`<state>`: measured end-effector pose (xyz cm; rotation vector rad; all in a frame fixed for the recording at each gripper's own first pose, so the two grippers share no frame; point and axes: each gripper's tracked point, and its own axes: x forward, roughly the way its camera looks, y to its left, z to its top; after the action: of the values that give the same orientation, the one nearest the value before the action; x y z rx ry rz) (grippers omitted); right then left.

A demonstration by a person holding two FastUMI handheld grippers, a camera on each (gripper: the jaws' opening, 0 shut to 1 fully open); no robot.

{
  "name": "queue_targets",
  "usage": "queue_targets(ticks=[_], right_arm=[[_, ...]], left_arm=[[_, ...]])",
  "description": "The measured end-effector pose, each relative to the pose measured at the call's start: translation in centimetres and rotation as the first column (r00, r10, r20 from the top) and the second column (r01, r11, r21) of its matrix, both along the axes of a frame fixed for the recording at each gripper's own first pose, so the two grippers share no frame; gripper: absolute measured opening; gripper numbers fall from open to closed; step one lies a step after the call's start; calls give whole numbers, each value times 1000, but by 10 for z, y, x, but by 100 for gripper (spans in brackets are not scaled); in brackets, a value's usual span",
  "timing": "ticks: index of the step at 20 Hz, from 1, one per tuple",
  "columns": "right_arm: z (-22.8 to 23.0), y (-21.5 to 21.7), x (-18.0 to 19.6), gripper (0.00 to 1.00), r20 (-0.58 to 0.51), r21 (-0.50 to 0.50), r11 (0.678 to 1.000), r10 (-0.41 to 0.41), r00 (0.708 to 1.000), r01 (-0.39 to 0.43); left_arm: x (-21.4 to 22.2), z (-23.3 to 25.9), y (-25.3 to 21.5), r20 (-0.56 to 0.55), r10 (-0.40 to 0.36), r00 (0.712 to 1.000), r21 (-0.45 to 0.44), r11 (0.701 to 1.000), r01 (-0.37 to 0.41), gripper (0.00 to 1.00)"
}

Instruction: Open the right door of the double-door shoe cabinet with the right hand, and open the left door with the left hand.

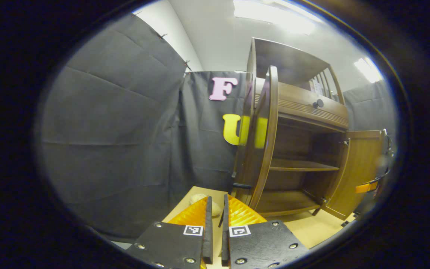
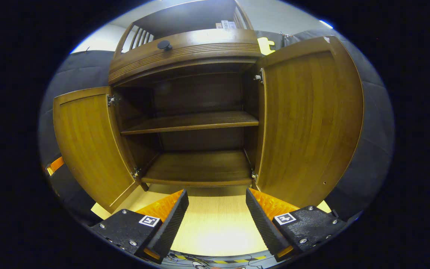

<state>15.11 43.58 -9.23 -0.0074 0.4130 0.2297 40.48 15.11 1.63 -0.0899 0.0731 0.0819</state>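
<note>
Black cloth walls the booth, and a pale counter [image 2: 215, 220] carries the shoe cabinet [image 2: 200, 123]. Nearest, the left gripper [image 1: 215, 209] has its fingers nearly together, holding nothing; the right gripper [image 2: 217, 209] is spread wide. Beyond, both tall upright doors, left door [image 2: 88, 145] and right door [image 2: 308, 123], stand swung outward. Best now to withdraw without knocking them.

The brown wooden double-door shoe cabinet [image 2: 196, 123] stands with its left door [image 2: 88, 145] and right door [image 2: 308, 123] swung wide open, shelves bare.
</note>
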Motion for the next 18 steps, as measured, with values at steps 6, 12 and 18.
queue_targets(ticks=[6,12,18], right_arm=[[33,-25,-11,95,83,64,997,27,996,-32],[65,-65,-39,91,171,77,994,65,983,-79],[80,-123,-64,91,247,37,997,55,967,-66]], left_arm=[[-56,63,-14,80,167,983,-35,986,-164,91],[-70,102,-103,123,100,987,37,994,-105,94],[-68,81,-195,66,53,996,81,995,-58,98]])
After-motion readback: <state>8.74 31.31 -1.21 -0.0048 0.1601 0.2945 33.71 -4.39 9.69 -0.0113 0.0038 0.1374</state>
